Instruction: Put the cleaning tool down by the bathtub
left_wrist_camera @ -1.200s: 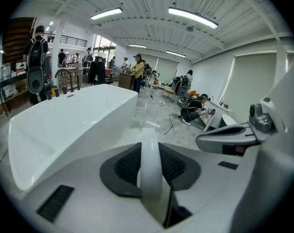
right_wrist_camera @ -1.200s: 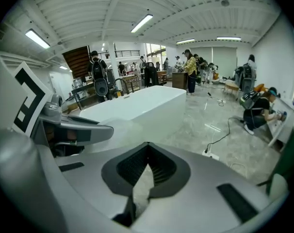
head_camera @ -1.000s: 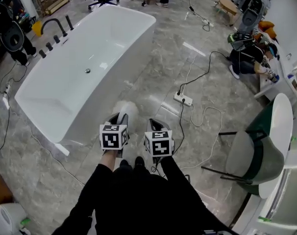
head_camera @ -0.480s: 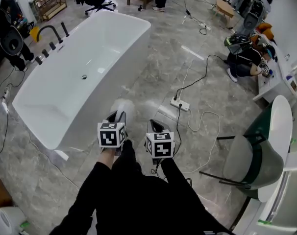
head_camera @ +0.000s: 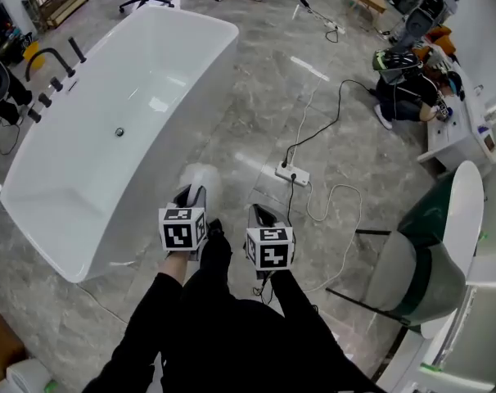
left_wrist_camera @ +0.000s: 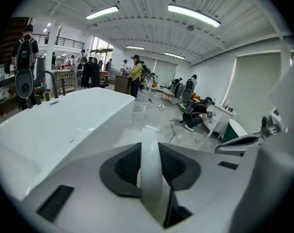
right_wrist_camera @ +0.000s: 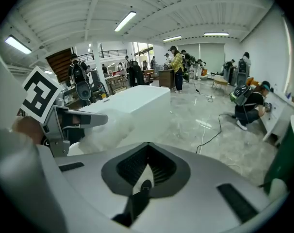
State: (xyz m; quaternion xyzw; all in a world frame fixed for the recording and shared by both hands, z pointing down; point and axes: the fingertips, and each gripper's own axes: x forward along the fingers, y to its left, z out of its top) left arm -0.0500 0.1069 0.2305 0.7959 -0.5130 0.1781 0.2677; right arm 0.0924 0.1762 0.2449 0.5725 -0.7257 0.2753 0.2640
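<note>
"What's my left tool (head_camera: 192, 196) carrying?"

"It's clamped on the fluffy white duster (head_camera: 202, 178), head out ahead for lowering onto the floor (head_camera: 256, 129). The bathtub (head_camera: 178, 129) lies near, on its left. My right tool (head_camera: 261, 216) is alongside, pinched shut, empty."

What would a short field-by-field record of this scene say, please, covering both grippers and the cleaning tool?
place: grey stone floor beside a white bathtub
left gripper: closed on the fluffy white cleaning tool, close to the tub's outer wall
right gripper: jaws together, nothing in them
on the floor: power strip with cables, to the right of the grippers
task state: tool not yet set down
</note>
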